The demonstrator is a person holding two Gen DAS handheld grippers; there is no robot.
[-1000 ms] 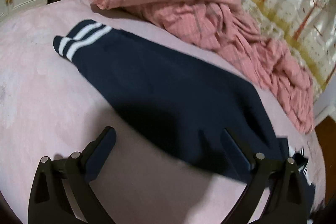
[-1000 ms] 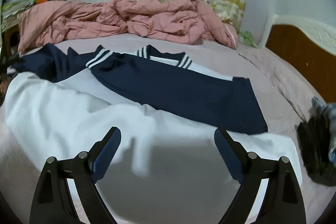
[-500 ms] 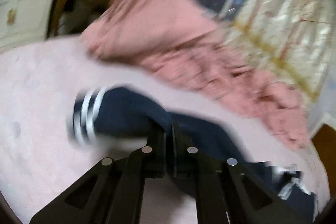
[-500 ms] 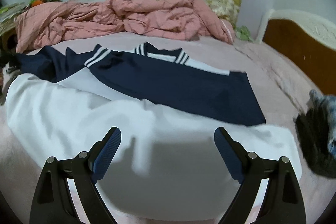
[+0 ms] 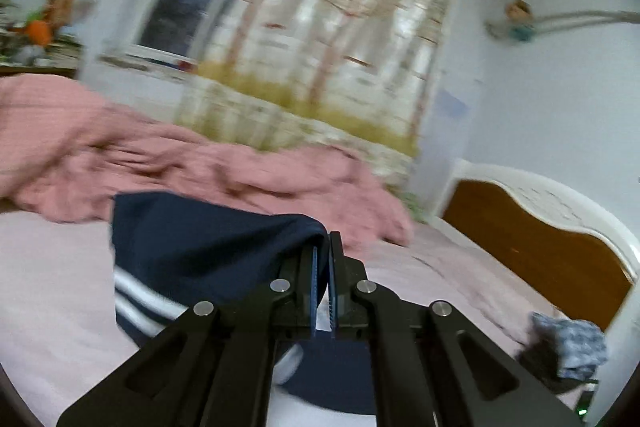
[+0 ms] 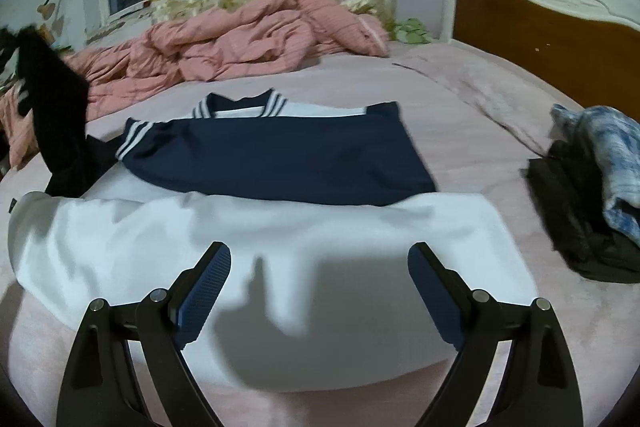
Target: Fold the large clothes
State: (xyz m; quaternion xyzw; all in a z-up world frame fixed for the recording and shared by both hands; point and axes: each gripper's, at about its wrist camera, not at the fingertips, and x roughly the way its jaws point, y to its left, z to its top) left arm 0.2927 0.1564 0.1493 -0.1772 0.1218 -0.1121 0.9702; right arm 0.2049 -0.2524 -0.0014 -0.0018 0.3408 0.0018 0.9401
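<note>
A white and navy shirt [image 6: 280,227] lies spread on the pink bed [image 6: 440,99]; one navy sleeve with white cuff stripes is folded across its chest [image 6: 280,155]. My left gripper [image 5: 322,247] is shut on the other navy sleeve [image 5: 192,247] and holds it lifted off the bed, its striped cuff hanging down. In the right wrist view that sleeve rises dark at the left edge [image 6: 56,115]. My right gripper [image 6: 318,287] is open and empty above the shirt's white lower part.
A crumpled pink quilt [image 6: 240,43] lies along the far side of the bed. A pile of dark and blue-white clothes [image 6: 588,195] sits at the right. A wooden headboard [image 6: 560,39] stands at the far right. Curtain and window are behind.
My left gripper closed on the navy sleeve and lifted it off the bed, swinging toward the right. My right gripper stayed open and shifted slightly over the white fabric.
</note>
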